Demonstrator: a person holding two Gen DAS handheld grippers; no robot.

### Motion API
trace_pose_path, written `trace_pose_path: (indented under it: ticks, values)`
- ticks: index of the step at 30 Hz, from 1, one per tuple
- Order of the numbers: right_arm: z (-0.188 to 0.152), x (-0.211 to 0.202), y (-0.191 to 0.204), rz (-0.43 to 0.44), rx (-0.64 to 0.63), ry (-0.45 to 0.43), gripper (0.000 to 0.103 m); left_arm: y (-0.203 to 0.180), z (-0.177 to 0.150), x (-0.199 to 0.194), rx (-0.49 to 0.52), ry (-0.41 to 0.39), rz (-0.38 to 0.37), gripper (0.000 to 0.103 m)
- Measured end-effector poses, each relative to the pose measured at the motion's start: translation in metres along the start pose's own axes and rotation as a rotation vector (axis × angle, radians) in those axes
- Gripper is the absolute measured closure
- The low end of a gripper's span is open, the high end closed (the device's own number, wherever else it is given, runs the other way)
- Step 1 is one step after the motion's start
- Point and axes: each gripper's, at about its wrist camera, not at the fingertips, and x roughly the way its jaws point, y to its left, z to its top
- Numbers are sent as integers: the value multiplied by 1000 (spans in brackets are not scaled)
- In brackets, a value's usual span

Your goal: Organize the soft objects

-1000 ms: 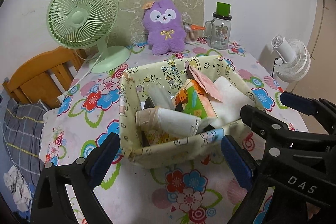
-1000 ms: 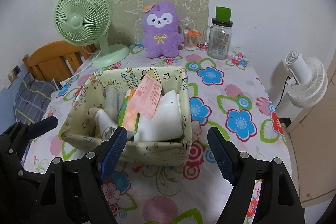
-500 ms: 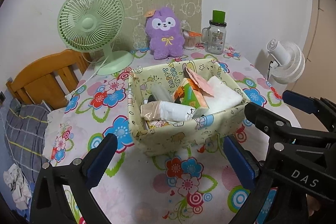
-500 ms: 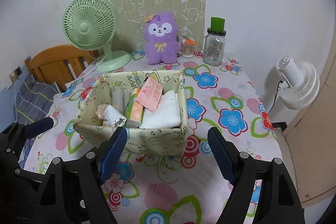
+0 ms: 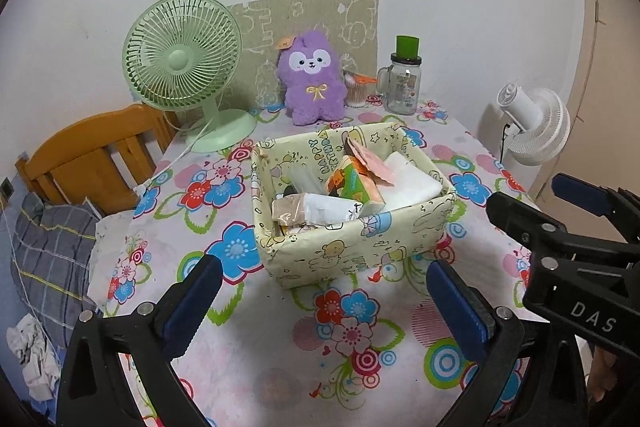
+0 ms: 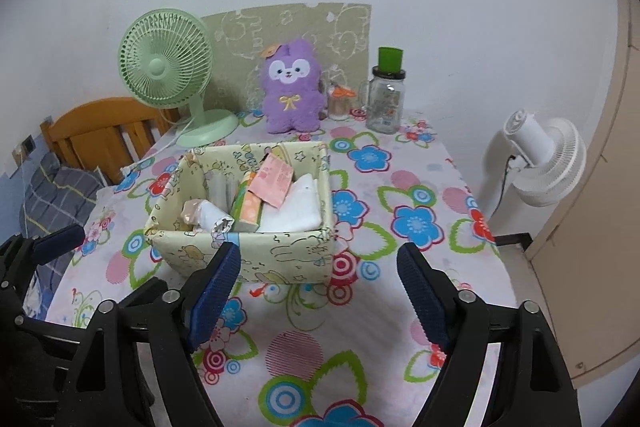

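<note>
While both tools hang above the near edge of the flowered tablecloth [image 6: 404,163], neither holds anything: the right gripper [image 6: 320,291] has its blue-padded jaws spread wide, and the left gripper [image 5: 320,301] is spread just as wide. In the left wrist view the right gripper shows at 3 o'clock; in the right wrist view the left one shows at 9 o'clock — the two are side by side, apart from each other.

Just beyond the jaws, at 12 o'clock from each, sits the yellow fabric basket [image 6: 276,251], resting on the cloth and clear of the pads. Inside it lie a rolled white cloth [image 5: 328,209] toward the near wall, an orange-green tissue pack [image 5: 352,183] tilted in the middle, a pink packet [image 6: 272,179] leaning on top of it, and a folded white towel [image 6: 298,205] at the right side.

Farther back at 12 o'clock, by the wall, a purple plush toy [image 6: 292,87] stands upright — a green desk fan [image 6: 168,67] at 11 o'clock, a glass jar [image 6: 386,99] at 1 o'clock.
</note>
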Motion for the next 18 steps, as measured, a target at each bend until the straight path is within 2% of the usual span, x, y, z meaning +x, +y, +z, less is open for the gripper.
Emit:
trace_pose_path:
  ticks: [10, 18]
  values:
    - [0, -23, -8, -31, 24, -38, 17, 7, -2, -21, -18, -38, 5, 0]
    - [-5, -37, -7, -24, 26, -52, 15, 17, -3, -46, -60, -104, 12, 0]
